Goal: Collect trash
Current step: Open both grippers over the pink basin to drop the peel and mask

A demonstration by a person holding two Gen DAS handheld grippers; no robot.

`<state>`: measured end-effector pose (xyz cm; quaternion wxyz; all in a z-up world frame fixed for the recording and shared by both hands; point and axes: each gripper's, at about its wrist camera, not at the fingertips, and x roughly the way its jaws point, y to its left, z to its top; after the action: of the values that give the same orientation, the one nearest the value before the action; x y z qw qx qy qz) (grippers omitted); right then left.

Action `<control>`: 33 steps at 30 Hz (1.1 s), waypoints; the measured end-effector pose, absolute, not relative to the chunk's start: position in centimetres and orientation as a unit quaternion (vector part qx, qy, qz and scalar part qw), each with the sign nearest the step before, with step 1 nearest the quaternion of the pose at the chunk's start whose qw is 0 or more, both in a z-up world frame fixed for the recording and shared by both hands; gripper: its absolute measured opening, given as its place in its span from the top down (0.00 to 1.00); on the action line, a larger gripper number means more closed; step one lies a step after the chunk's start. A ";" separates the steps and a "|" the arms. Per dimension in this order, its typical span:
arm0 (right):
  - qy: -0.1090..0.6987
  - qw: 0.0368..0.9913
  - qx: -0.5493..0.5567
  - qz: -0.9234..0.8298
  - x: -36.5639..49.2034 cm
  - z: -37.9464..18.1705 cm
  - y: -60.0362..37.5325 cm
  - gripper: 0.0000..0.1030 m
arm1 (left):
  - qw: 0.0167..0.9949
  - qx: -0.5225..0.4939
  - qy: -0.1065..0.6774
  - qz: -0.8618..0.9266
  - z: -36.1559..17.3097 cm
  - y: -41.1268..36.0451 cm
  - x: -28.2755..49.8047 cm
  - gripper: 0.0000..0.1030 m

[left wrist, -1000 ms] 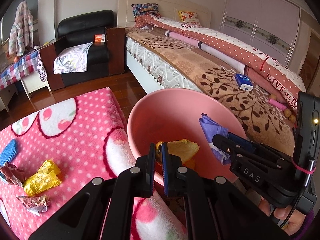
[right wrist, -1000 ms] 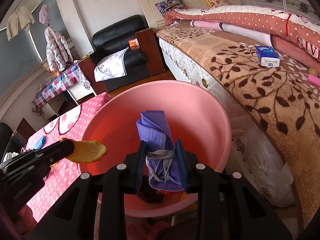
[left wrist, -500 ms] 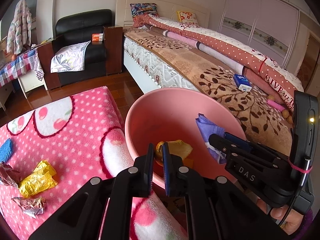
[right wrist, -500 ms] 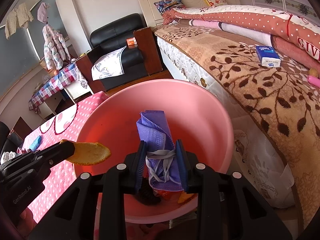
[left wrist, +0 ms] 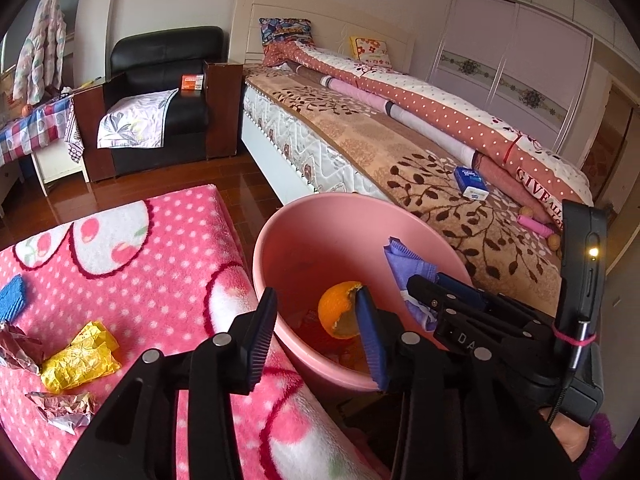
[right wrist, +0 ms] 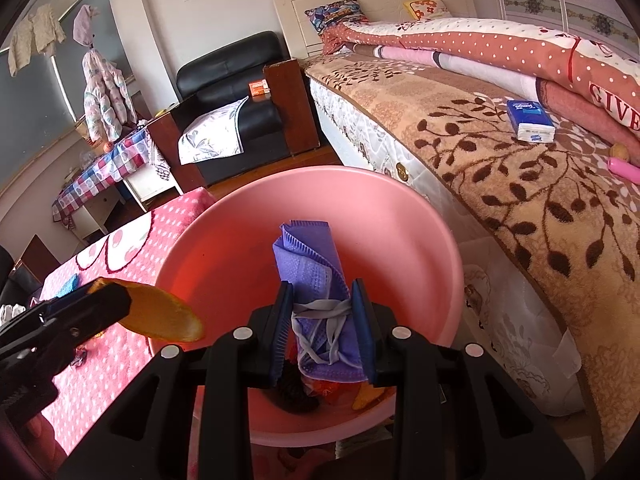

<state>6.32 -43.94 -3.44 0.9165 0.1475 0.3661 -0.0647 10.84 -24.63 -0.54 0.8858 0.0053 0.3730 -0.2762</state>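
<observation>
While the left gripper (left wrist: 316,320) jaws are opening over the pink basin (left wrist: 280,232), the orange peel (left wrist: 338,314) sits against the right pad, clear of the left one. Right gripper (right wrist: 324,330) pinches a purple mask (right wrist: 316,276) above the same basin. Yellow wrapper (left wrist: 78,356) and foil scraps (left wrist: 64,406) lie on the table (left wrist: 152,256).

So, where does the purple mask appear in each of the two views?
Left wrist: mask right of centre, in the right claw, over the pink basin.
Right wrist: mask bottom centre, between the claw's pads.
Shared landmark: the blue tissue pack on the bed.
</observation>
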 end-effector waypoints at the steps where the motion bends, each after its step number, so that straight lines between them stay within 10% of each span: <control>1: 0.366 0.916 0.148 -0.066 6.3 -3.4 -44.0 0.70 | 0.886 0.005 0.372 -0.277 -0.5 -24.6 10.8 0.58; 33: 0.370 0.914 0.156 -0.057 5.6 -2.8 -43.2 0.55 | 0.886 0.003 0.376 -0.272 -0.4 -23.0 9.8 0.52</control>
<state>5.62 -43.25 -2.77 0.9140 0.1564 0.3700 -0.0573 9.76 -23.00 -0.40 0.8858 0.0035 0.3760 -0.2719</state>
